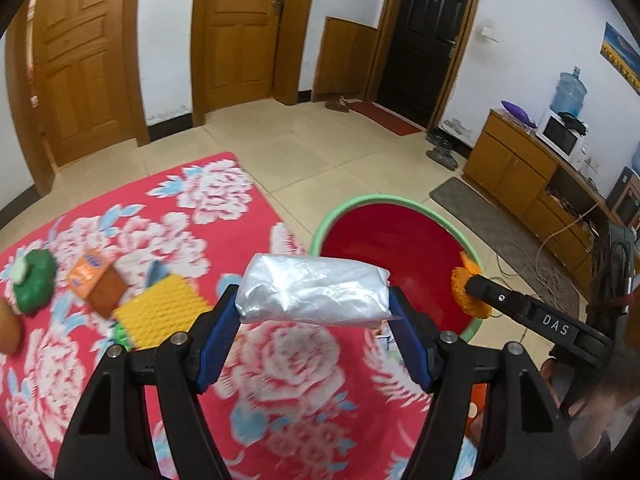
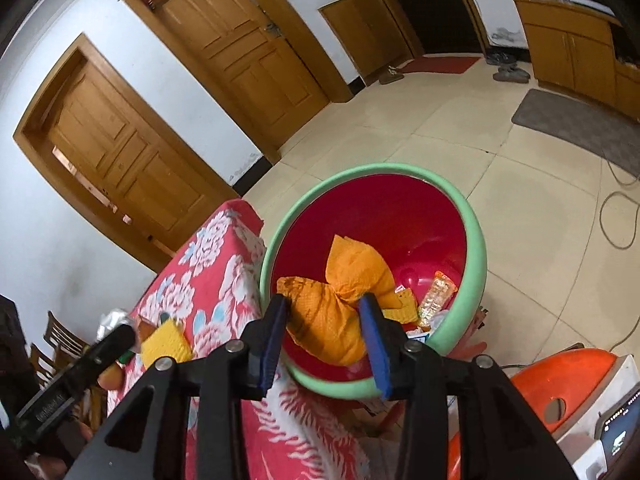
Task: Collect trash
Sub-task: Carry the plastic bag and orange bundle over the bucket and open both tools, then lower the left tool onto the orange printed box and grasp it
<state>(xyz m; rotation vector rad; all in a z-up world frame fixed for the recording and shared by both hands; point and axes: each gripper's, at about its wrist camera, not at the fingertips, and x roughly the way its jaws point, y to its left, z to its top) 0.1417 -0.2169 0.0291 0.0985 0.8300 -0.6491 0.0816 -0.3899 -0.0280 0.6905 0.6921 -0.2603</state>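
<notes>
My left gripper (image 1: 314,300) is shut on a crumpled clear plastic bag (image 1: 316,292) and holds it above the table's red floral cloth (image 1: 280,380), just left of the red bin with a green rim (image 1: 400,240). My right gripper (image 2: 324,320) is shut on an orange mesh bag (image 2: 332,312) over the near rim of the bin (image 2: 476,248). It also shows in the left wrist view (image 1: 466,286), at the bin's right rim. Wrappers (image 2: 436,294) lie in the bin.
On the cloth lie a yellow sponge (image 1: 162,312), an orange carton (image 1: 98,280), a green lid-like object (image 1: 34,280) and a brown round thing (image 1: 8,328). An orange stool (image 2: 560,384) stands by the bin. Cables (image 1: 532,264) lie on the tiled floor near wooden cabinets (image 1: 516,160).
</notes>
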